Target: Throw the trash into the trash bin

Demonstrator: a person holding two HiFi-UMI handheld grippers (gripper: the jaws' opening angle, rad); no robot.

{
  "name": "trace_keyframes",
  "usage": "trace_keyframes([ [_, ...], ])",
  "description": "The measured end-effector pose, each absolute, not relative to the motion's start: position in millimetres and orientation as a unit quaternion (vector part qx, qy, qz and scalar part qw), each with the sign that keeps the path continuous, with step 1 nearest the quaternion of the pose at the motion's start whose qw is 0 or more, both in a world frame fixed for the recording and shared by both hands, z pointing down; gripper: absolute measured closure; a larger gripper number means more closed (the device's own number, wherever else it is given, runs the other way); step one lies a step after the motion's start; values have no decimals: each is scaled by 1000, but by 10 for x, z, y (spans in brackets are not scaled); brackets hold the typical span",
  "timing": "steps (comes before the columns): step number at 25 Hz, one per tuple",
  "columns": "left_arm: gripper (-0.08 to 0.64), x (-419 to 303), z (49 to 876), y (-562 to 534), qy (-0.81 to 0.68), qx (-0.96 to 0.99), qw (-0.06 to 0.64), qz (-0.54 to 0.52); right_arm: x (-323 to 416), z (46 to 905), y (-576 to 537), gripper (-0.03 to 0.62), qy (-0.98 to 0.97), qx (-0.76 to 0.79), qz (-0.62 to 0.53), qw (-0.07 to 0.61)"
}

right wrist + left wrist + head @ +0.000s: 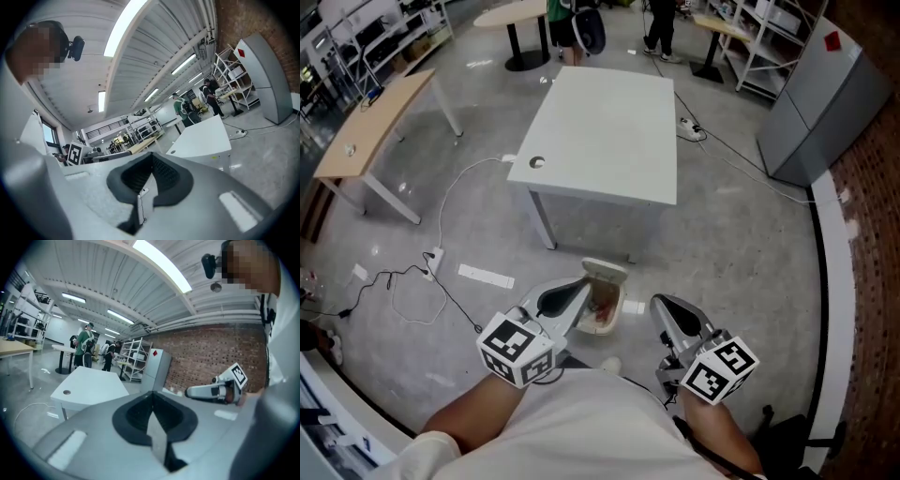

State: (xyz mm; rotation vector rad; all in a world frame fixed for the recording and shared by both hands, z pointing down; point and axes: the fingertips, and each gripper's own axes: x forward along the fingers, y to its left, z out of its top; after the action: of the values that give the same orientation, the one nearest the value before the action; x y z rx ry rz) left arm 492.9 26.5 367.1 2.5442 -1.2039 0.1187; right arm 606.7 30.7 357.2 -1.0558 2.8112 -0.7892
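With the left hand-held gripper [572, 292] and right hand-held gripper [664, 307] both closed and empty, and trash [598, 317] apparently in the near bin [605, 271], the task looks finished.

A lab workshop: bare tables [609, 131], metal shelving [766, 42], concrete floor [741, 244].

No words or numbers can be read. A red diamond sign [832, 41] sits on the grey cabinet [825, 103] at one o'clock. Black-and-white square code markers cover the cubes of the left tool [579, 289] and right tool [660, 304].
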Motion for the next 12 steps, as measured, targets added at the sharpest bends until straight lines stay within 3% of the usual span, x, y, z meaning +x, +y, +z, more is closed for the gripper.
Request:
trace_keyframes([
  [12,552,4591,3520,469,-368,918,143,32,5599,3444,587,591,898,-376,-230,18],
])
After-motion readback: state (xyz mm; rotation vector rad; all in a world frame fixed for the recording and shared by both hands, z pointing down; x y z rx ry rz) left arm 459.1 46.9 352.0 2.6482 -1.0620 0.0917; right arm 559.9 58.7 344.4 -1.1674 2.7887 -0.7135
